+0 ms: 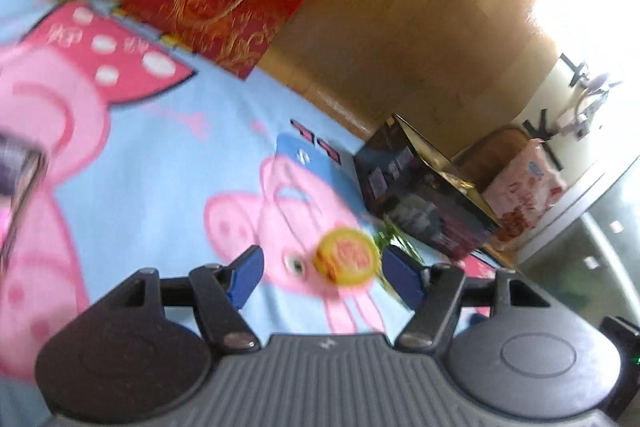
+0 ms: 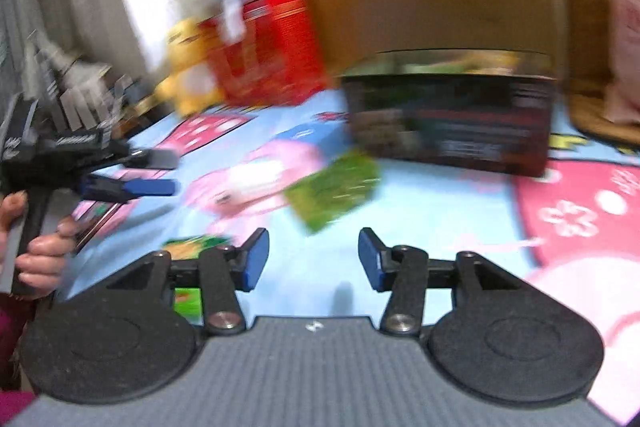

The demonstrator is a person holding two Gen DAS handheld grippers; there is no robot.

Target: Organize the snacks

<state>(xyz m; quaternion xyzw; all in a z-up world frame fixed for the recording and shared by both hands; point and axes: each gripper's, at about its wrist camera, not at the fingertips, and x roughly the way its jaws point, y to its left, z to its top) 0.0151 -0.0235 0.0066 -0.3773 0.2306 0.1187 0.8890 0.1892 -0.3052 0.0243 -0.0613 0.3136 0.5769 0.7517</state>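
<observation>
**On the cartoon blanket: both grippers open, snacks loose**

On a light-blue blanket [image 1: 160, 155] printed with pink cartoon pigs, the snacks are seen lying loose. Through the left wrist camera, the left gripper [image 1: 322, 273] is shown with its blue-padded jaws spread apart; a round yellow snack [image 1: 346, 257] with red lettering is seen between them, nearer the right pad, and whether it is touched cannot be told through the blur. A dark box [image 1: 420, 199] is set further along the blanket, with a pink bag [image 1: 524, 187] behind it.

Through the right wrist camera, the right gripper [image 2: 314, 253] is shown open, with nothing between its pads. A green packet [image 2: 334, 189] is seen ahead of it, just before the dark box. A second green packet [image 2: 192, 247] is partly hidden behind the left finger. A red box [image 2: 272, 51] and a yellow plush toy [image 2: 188, 75] are placed at the far edge.
</observation>
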